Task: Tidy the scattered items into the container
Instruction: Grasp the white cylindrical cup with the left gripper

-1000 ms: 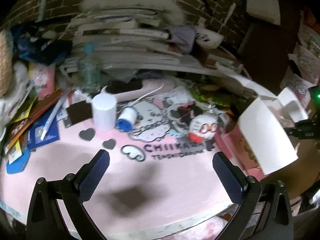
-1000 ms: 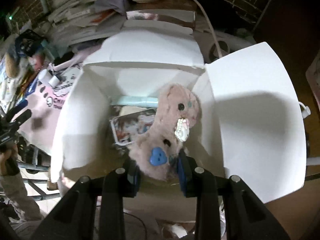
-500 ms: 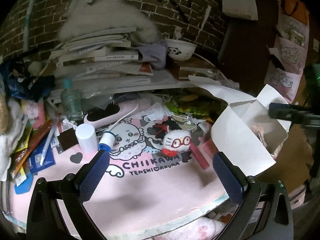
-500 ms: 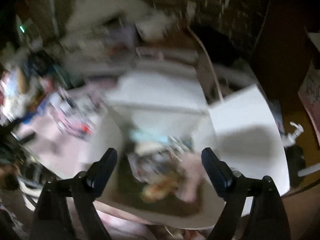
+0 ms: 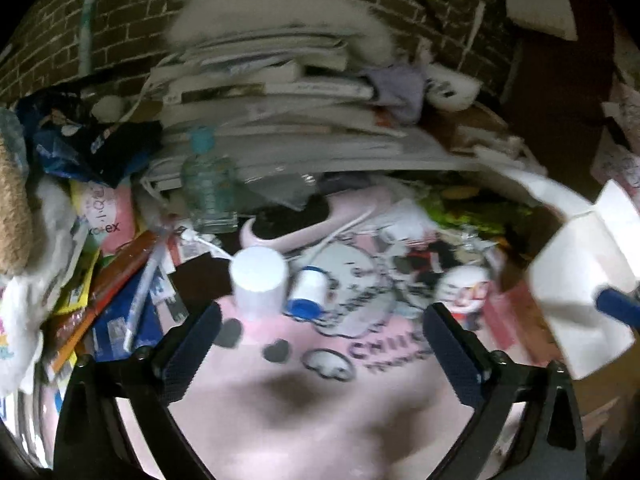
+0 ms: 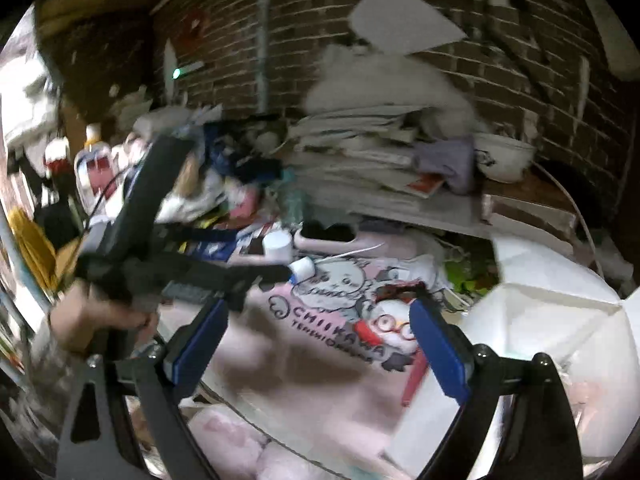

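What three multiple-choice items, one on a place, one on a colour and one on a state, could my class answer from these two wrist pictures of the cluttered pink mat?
1. Where does the white box sit relative to the pink mat?
A. at its right edge
B. at its left edge
C. in its middle

2. What colour is the cap of the clear bottle?
A. red
B. light blue
C. black

3. How do the jaws of the right gripper stand?
A. shut on a toy
B. shut with nothing between them
C. wide open with nothing between them

Answers:
1 A: the box flaps rise past the mat's right side in both views.
2 B: a pale blue cap tops the bottle in the left wrist view.
3 C: the blue pads stand far apart, with only the mat visible between them.
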`<state>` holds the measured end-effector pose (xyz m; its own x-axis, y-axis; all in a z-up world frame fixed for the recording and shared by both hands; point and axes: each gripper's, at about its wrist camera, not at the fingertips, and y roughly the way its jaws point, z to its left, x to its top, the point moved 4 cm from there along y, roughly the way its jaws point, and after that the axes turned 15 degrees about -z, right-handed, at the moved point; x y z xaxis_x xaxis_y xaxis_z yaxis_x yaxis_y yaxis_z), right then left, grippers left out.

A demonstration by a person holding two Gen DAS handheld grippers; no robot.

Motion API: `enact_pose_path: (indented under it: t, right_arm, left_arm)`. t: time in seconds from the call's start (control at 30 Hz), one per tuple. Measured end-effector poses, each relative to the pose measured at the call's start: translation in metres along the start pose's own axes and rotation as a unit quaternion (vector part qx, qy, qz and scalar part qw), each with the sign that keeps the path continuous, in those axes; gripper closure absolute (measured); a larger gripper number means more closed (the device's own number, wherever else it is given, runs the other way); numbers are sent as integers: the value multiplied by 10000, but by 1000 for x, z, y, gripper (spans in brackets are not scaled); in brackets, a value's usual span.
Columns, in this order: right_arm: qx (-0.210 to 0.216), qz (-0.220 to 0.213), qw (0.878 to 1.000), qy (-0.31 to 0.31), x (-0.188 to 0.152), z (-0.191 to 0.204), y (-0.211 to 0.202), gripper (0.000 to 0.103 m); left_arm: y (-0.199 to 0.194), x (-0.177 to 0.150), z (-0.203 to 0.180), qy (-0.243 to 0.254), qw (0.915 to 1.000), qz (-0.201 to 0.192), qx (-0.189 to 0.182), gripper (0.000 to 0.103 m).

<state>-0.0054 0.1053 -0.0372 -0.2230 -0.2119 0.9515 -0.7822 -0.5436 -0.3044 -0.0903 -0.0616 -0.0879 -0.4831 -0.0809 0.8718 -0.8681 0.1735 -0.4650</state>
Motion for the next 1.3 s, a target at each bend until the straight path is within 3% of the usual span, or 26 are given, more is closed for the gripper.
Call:
enact_pose_path:
  t: [0.1,0.2,0.43,0.7,0.73,0.77,1.3]
  right_arm:
    - [58,58,9997,-235,-15,20,7,12]
    - [265,261,9992,-113,-33,32,11,12]
    - [545,628,9965,-64,-64,51,16,12]
    - [611,684,9958,31,-65,51,19,12]
    - [598,693,9958,47,-65,51,19,12]
    - [587,700,9958,55,-65,50,19,12]
    - [-25,553,9984,141,-69,34,41,12]
  left_arm:
    - [25,-6,7,38,9998,194,-15,44]
    - [42,-12,13,-95,9997,234,-46,52]
    - [40,-3,25,-325,9994,-101,104,52]
    - [48,5,18,30,9997,50,247,53]
    - [49,4,17,69,9996,66,260,56]
    - [49,4,16,111,9995,91,281,67]
    - [48,-2,8,309,9991,108,251,68]
